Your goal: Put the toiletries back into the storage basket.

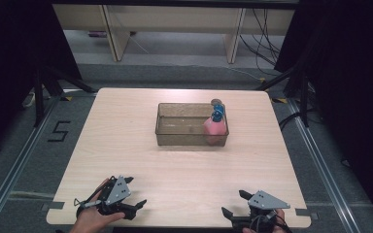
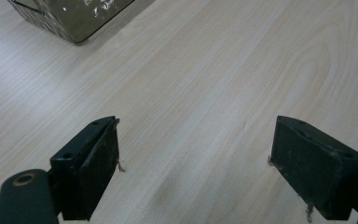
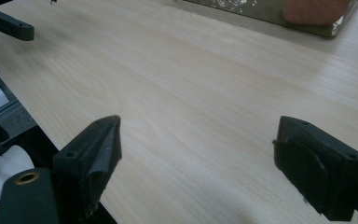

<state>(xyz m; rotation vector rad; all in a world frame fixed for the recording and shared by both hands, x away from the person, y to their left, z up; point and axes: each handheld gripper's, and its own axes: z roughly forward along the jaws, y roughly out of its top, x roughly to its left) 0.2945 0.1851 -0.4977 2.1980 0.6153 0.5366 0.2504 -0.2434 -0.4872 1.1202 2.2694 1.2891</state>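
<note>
A clear brownish bin (image 1: pixel 175 138) stands at the table's middle, slightly to the far side. A pink bottle with a blue cap (image 1: pixel 215 127) leans in the bin's right end. My left gripper (image 1: pixel 137 191) rests open at the near left edge, nothing between its jaws. My right gripper (image 1: pixel 233 202) is open and empty at the near right edge. The left gripper view has my own jaws (image 2: pixel 196 149) wide apart over bare wood, with a bin corner (image 2: pixel 70 18) far off. In the right gripper view, past my gripper (image 3: pixel 198 149), lie the bin (image 3: pixel 261 11) and the pink bottle (image 3: pixel 312 10).
The wooden table (image 1: pixel 126 145) has bare wood between the bin and both grippers. A jaw of the left gripper (image 3: pixel 9 25) appears at the upper left of the right gripper view. A "5" mark (image 1: pixel 58 131) is on the floor at left. Cables (image 1: pixel 264 43) lie behind the table.
</note>
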